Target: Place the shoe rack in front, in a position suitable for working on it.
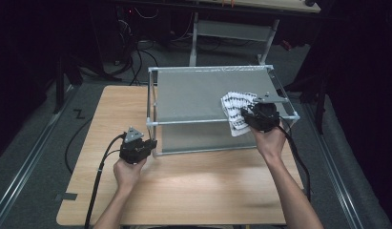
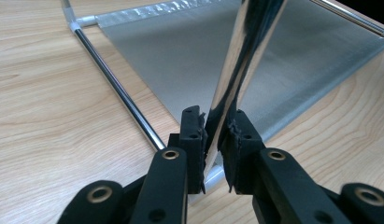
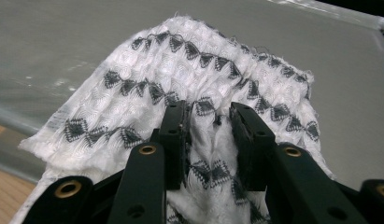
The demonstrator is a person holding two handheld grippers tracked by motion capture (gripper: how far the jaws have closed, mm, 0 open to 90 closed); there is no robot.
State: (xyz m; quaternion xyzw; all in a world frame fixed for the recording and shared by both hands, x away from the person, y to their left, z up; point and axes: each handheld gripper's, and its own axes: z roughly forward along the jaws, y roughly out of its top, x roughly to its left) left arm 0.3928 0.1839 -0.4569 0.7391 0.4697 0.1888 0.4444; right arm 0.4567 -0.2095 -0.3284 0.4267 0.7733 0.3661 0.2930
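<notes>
Looks like wiping down the top shelf (image 1: 193,93) of a metal rack (image 1: 274,83) with a white cloth (image 1: 233,104) printed in black diamonds; at its right front corner, one end draped over the front rail (image 1: 189,122), the rest flat on the grey sheet. Right gripper (image 1: 244,117) clamped on a bunched-up fold of that cloth, seen in the right gripper view as fabric (image 3: 180,60) puckered between the two jaws (image 3: 208,116), pads pressing into it. Left gripper (image 1: 152,142) clenched hard on the front-left corner post (image 2: 243,51) low down near the table (image 1: 184,181), jaws tight either side of the shiny tube in the left gripper view (image 2: 216,127). To do it well: hold that post grip firm so the light frame can't slide or tip under the wiping push. Press the cloth flat rather than dragging the pinched ridge alone, so more fabric meets the sheet. Sweep in straight overlapping passes from the right front corner toward the left and the back, staying inside the rails. Pull the hanging end up onto the shelf first, or risk it snagging the rail and tugging out of the jaws. Watch for the thin weave slipping from the pads; re-grip with a thicker fold if it starts to creep. Go easy on downward force, probably a thin sheet that flexes
</notes>
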